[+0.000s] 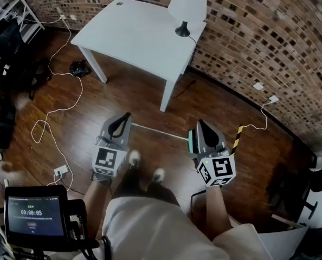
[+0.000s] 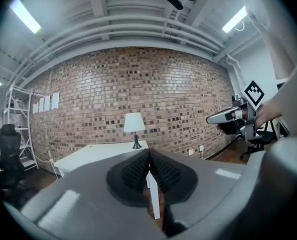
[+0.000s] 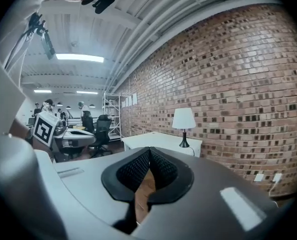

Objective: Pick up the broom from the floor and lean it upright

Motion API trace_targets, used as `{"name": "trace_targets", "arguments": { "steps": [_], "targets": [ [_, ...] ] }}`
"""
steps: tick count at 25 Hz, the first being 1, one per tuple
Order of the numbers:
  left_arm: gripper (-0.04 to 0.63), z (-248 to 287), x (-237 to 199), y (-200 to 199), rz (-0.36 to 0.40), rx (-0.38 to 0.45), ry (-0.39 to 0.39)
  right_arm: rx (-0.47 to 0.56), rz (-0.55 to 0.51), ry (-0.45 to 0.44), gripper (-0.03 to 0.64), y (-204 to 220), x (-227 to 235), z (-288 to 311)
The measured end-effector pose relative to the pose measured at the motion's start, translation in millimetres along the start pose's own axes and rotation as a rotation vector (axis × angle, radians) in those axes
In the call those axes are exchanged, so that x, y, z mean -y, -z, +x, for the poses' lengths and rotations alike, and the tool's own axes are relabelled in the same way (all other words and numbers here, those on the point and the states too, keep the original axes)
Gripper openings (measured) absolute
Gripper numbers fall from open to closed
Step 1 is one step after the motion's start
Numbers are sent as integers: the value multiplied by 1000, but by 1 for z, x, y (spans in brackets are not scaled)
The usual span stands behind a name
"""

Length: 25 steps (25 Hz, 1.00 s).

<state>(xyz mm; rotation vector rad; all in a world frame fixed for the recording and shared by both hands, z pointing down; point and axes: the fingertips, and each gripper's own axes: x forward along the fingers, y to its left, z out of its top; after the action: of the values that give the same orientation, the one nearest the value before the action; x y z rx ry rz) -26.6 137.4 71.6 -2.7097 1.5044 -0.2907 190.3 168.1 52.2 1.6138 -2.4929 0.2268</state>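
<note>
Hovering above the wood floor (image 1: 150,99), left gripper (image 1: 126,116) and right gripper (image 1: 201,123) both have fingers pressed together, empty, while the broom (image 1: 158,131) lies flat on the floor between them, teal end probably its head.

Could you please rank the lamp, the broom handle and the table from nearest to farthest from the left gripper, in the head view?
From the left gripper:
1. Broom handle, on the floor just right.
2. Table, ahead.
3. Lamp, on the table's far corner.
</note>
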Motion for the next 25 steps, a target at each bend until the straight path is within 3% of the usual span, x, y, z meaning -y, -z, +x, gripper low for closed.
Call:
{"name": "trace_targets", "arguments": {
  "steps": [13,17,25],
  "targets": [
    [2,89,-70,149,-102,-177,52,-212,5,-131,38,106,-27,185],
    [2,111,-91,205,-131,-226,48,-289,-9,-186,43,160,-40,232],
    [2,140,-120,343,-185,-362,43,-507,-35,-322,49,310,-68,306]
  ]
}}
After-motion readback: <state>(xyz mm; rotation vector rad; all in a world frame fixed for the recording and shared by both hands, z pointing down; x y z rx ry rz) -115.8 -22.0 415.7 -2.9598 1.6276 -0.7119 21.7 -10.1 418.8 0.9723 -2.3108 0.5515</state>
